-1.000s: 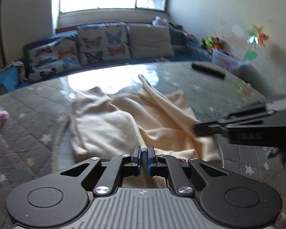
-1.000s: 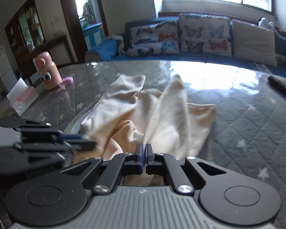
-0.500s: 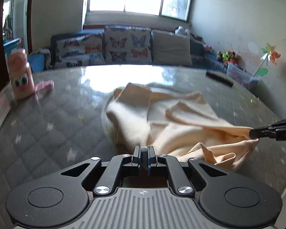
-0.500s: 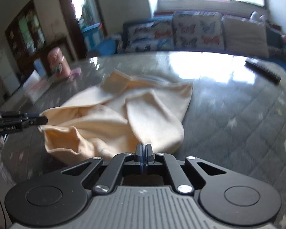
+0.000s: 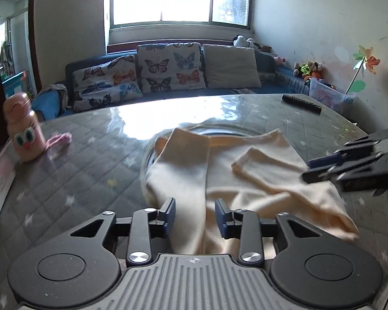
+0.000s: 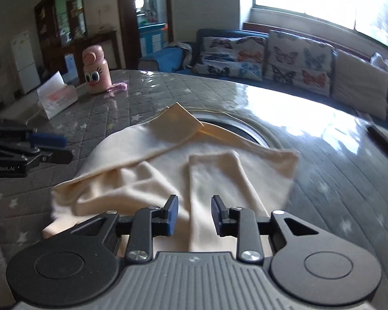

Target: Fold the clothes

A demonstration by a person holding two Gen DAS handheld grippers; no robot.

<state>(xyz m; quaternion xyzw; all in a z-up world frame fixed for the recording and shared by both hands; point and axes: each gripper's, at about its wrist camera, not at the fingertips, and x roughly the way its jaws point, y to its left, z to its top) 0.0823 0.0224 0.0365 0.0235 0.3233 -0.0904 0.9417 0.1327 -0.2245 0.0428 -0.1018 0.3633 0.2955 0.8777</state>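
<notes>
A cream garment (image 5: 245, 175) lies crumpled on the grey quilted table (image 5: 90, 175), its near edge toward me; it also shows in the right wrist view (image 6: 168, 175). My left gripper (image 5: 195, 214) is open, its blue pads astride the garment's near left part, holding nothing. My right gripper (image 6: 194, 214) is open over the garment's near right part, also empty. The right gripper shows at the right edge of the left wrist view (image 5: 349, 165). The left gripper shows at the left of the right wrist view (image 6: 25, 147).
A pink cartoon bottle (image 5: 23, 131) and a pink cloth scrap (image 5: 59, 139) stand at the table's left, with a tissue box (image 6: 57, 98) near them. A black remote (image 5: 301, 103) lies far right. A sofa with butterfly cushions (image 5: 168, 69) is behind the table.
Both grippers were shut on the garment's near edge and have opened, letting it drop onto the table. The garment now lies flatter and more spread out.
</notes>
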